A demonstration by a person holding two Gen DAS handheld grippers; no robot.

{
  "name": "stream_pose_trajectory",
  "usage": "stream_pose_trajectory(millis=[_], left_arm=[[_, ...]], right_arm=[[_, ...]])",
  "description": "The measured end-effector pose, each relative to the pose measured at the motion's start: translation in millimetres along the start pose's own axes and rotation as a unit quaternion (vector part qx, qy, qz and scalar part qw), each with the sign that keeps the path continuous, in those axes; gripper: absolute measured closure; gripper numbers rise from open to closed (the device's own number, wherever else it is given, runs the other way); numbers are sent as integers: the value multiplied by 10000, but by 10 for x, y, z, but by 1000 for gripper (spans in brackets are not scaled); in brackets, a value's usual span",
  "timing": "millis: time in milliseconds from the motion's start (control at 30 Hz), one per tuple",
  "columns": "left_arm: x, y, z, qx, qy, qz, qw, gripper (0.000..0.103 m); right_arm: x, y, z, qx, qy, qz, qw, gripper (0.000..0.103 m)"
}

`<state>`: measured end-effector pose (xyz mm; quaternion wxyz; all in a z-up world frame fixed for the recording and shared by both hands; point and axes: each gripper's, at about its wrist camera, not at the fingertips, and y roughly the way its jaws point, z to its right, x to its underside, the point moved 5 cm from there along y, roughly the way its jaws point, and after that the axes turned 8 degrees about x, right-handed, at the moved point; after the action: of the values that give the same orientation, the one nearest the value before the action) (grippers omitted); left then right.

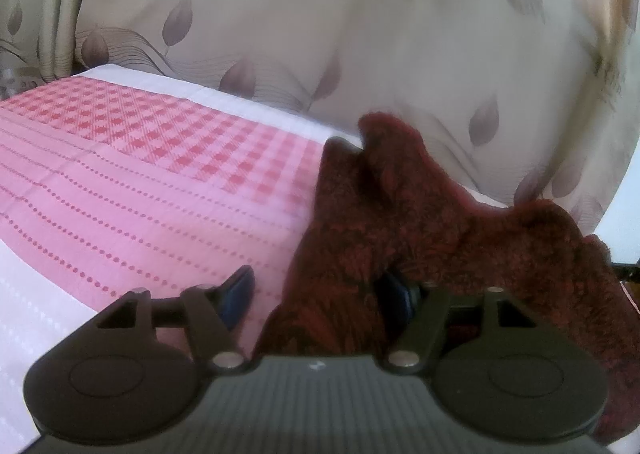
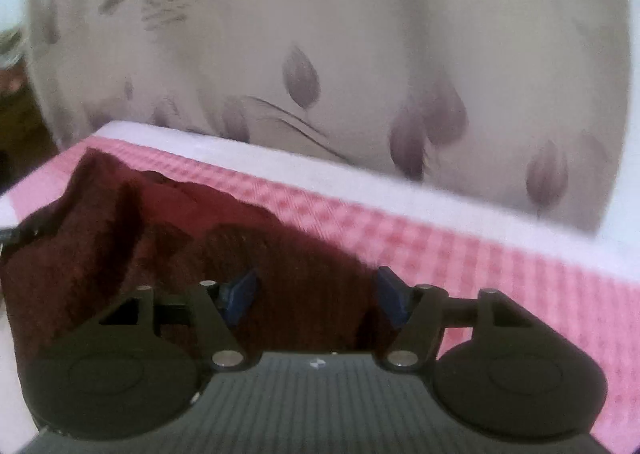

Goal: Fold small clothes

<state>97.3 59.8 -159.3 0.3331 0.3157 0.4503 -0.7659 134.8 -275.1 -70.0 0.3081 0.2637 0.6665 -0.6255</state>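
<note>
Fold barely started: maroon garment point(image 1: 400, 213) lies rumpled on the checked cloth point(image 1: 160, 157). Left gripper point(image 1: 320, 294) and right gripper point(image 2: 316, 298) both spread, straddling fabric, pinching nothing. Flattening and folding remain.

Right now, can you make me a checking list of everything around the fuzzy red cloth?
Surface: pink checked cloth with a white border, lying flat.
Job's things: dark red fuzzy garment, rumpled, not folded.
Clutter: nothing seen.
Grippers: left gripper open, garment between its fingers; right gripper open over the garment, picture blurred.
Cables: nothing seen.
Surroundings: pale curtain with grey leaf print behind the surface.
</note>
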Motion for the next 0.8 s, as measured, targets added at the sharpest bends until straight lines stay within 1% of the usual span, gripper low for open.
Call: stream_pose_trajectory(millis=[33, 67, 100, 167, 233, 267, 333, 367, 400, 433, 467, 500, 533, 567, 667, 700, 800], left_arm=[[3, -4, -2, 6, -9, 9, 10000, 33], [4, -4, -3, 15, -16, 13, 10000, 33], [5, -6, -5, 22, -24, 19, 10000, 33], [6, -5, -18, 49, -50, 22, 10000, 33], [4, -1, -25, 68, -67, 16, 10000, 32], [5, 0, -21, 62, -58, 14, 10000, 32], [6, 0, -22, 70, -73, 14, 9999, 31], [7, 0, -27, 80, -89, 17, 9999, 32], [6, 1, -28, 81, -90, 15, 9999, 31], [6, 0, -31, 76, -82, 13, 9999, 31], [6, -1, -32, 80, -89, 14, 9999, 31], [5, -2, -42, 87, -97, 16, 9999, 31], [6, -1, -27, 86, -100, 17, 9999, 31], [6, -1, -29, 91, -106, 19, 9999, 31], [6, 5, -33, 106, -126, 20, 9999, 31], [8, 4, -32, 101, -123, 20, 9999, 31], [8, 3, -40, 112, -134, 20, 9998, 30]], right_arm=[[55, -19, -27, -3, -47, 95, 9999, 47], [101, -6, -47, 111, -157, 125, 9997, 76], [125, 10, -40, 365, -258, 122, 9989, 91], [157, -92, -25, 567, -233, 304, 9977, 92], [194, -240, 117, 900, -291, 462, 9944, 95], [222, -250, 223, 985, -226, 393, 9941, 96], [323, -251, 453, 956, 250, 229, 9948, 98], [358, -278, 491, 832, 360, 259, 9955, 98], [362, -332, 511, 539, 557, 427, 9961, 98], [367, -407, 558, 311, 877, 620, 9937, 98], [360, -482, 634, 159, 1301, 769, 9884, 90], [362, -513, 681, 46, 1587, 796, 9841, 72], [392, -568, 711, -25, 1826, 800, 9799, 67], [433, -630, 710, -102, 1902, 792, 9785, 64], [607, -789, 495, -417, 1856, 651, 9796, 64], [681, -837, 370, -466, 1750, 586, 9817, 64], [886, -940, -30, -441, 1166, 420, 9913, 64]])
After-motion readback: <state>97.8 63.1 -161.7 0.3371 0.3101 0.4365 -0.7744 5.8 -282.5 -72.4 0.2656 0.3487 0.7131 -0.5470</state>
